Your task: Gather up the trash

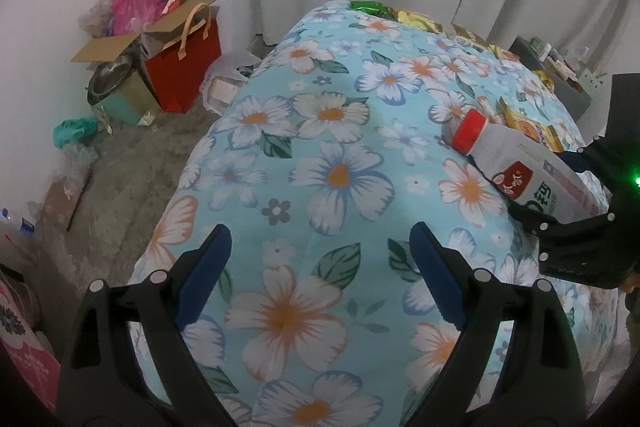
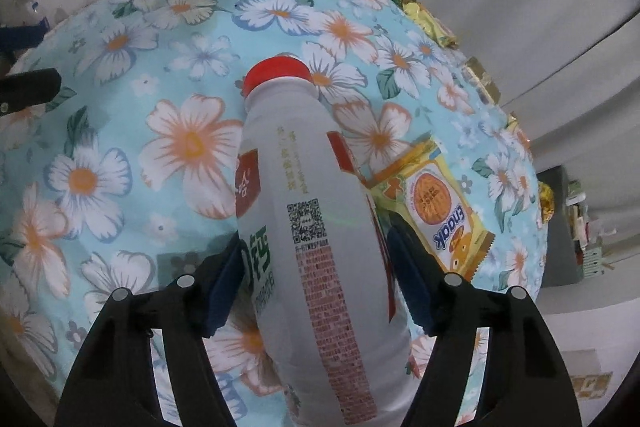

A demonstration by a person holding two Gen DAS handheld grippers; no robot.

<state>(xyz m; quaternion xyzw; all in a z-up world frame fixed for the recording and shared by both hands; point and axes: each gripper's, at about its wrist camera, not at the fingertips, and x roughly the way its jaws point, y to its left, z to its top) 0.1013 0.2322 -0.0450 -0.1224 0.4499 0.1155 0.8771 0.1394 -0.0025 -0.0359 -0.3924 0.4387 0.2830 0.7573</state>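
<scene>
White bottle (image 2: 316, 227) w/ QR code in right tool (image 2: 316, 291), beside "Enaak" pkt (image 2: 444, 203).

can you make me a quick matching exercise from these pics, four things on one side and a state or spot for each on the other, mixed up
Things:
1. white bottle
2. left gripper
3. yellow biscuit packet
4. red gift bag

States or places:
A. open, holding nothing
B. on the floor by the wall
C. clamped in the right gripper
D. flat on the floral cloth beside the bottle

Pairs: 1-C, 2-A, 3-D, 4-B
</scene>
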